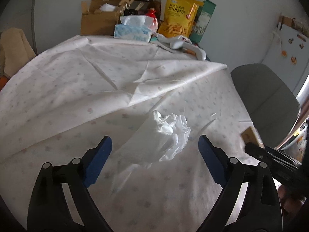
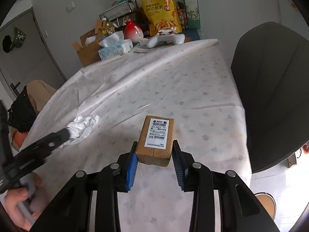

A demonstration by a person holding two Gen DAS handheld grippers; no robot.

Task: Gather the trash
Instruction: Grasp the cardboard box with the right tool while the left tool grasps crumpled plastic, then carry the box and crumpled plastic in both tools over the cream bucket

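Right wrist view only: small cardboard box (image 2: 157,140) with a white shipping label, lower centre of frame, on the tablecloth (image 2: 193,89). The right gripper (image 2: 155,157) has its blue pads at the near end of the box, one on each side; left pad against the cardboard, right pad at the box's corner, full contact not resolvable. The left wrist view catches only a blurred corner of this box at its right edge.

Left wrist view: crumpled white tissue (image 1: 171,133) lies centre frame, slightly right, on the cloth. Left gripper (image 1: 155,150) jaws spread wide, tissue just ahead of and between the tips, untouched. In the right wrist view that gripper's finger overlaps the tissue from the left.

Edges: the cloth's right edge drops off beside a dark chair (image 2: 270,96), near the box. Open cloth ahead of both items as far as the clutter in the upper frame. A fold ridge crosses the cloth diagonally.

Count: 1 box, 1 tissue wad, 2 grippers, 1 chair. Far clutter: 1 yellow snack bag (image 2: 162,9), 1 tissue pack (image 2: 115,48), 1 open carton (image 2: 87,48), 1 white controller (image 2: 166,38).
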